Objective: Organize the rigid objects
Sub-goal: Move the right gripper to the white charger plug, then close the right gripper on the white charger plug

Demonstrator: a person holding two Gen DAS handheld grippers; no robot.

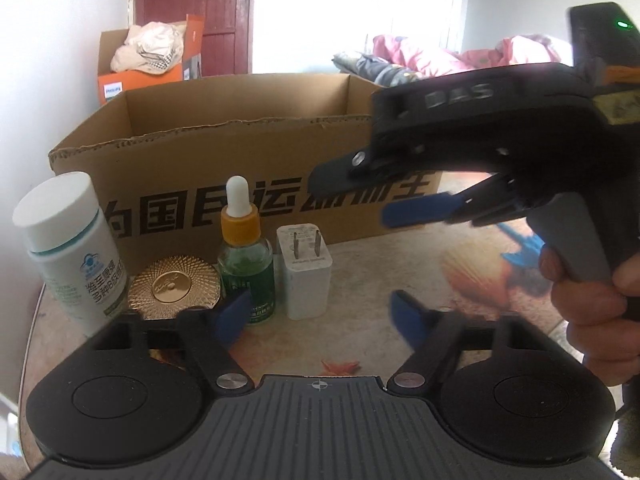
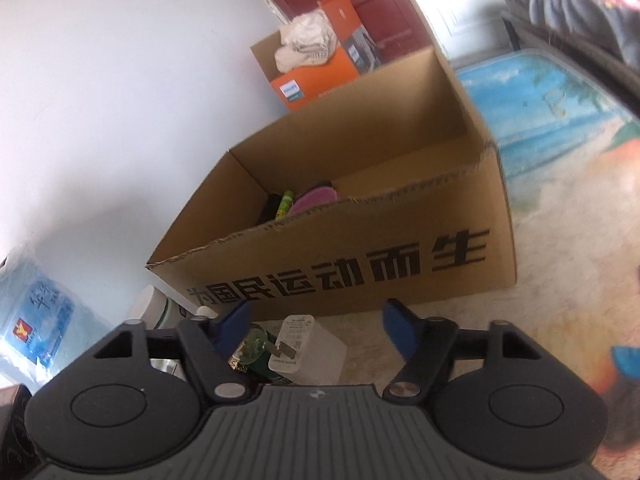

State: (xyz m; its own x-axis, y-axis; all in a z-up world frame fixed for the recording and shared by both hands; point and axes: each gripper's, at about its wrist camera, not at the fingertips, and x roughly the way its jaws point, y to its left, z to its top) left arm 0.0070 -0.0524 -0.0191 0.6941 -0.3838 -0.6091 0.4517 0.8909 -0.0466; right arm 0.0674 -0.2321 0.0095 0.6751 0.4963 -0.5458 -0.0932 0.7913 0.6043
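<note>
Four items stand upright in a row before the open cardboard box (image 1: 248, 148), at its 6 o'clock: white pill bottle (image 1: 74, 252), gold round lid (image 1: 175, 286), green dropper bottle (image 1: 246, 256), white charger (image 1: 304, 272), prongs up.

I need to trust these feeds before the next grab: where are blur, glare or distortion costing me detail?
Left wrist view: window behind the cardboard box blown out white; right gripper motion-smeared; dropper bottle and charger sharp. Right wrist view: tilted, fisheye-bent, soft at the edges; box contents shadowed and hard to identify.
</note>
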